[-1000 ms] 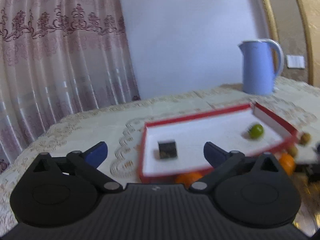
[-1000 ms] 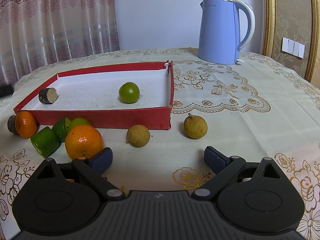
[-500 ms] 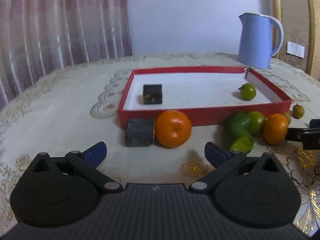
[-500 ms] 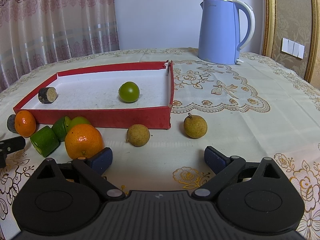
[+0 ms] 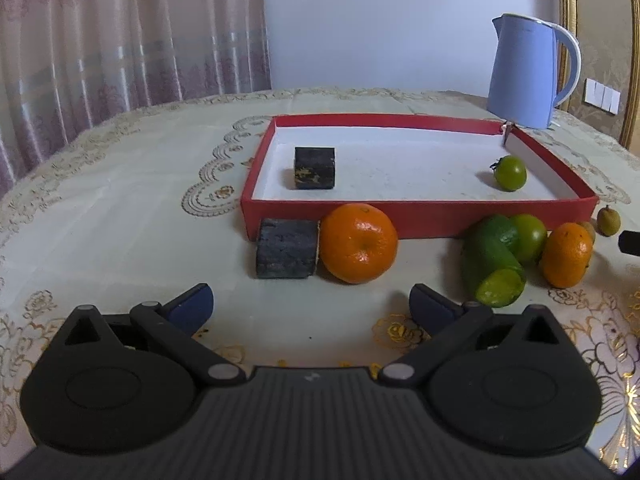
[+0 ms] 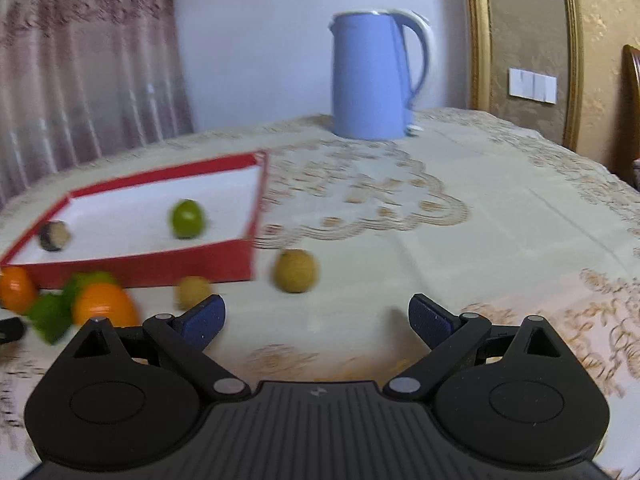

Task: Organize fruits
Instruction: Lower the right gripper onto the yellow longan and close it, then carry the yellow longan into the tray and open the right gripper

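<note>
A red tray (image 5: 420, 223) holds a dark block (image 5: 314, 168) and a small green fruit (image 5: 509, 173). In front of it lie a second dark block (image 5: 286, 253), an orange (image 5: 359, 243), a cut green piece (image 5: 493, 267), a green fruit (image 5: 529, 236) and a smaller orange (image 5: 566, 254). My left gripper (image 5: 311, 307) is open and empty, just short of the orange. My right gripper (image 6: 316, 318) is open and empty, near a brown fruit (image 6: 296, 271); another brown fruit (image 6: 193, 291) lies by its left finger. The tray (image 6: 160, 268) shows at left.
A blue kettle (image 5: 526, 72) stands behind the tray's far right corner; it also shows in the right wrist view (image 6: 376, 80). A patterned tablecloth (image 5: 120, 208) covers the table. A curtain (image 5: 120, 32) hangs behind at left.
My left gripper has swung down and closer to the orange and dark block. My right gripper has moved right and forward towards the brown fruit; its view is blurred.
</note>
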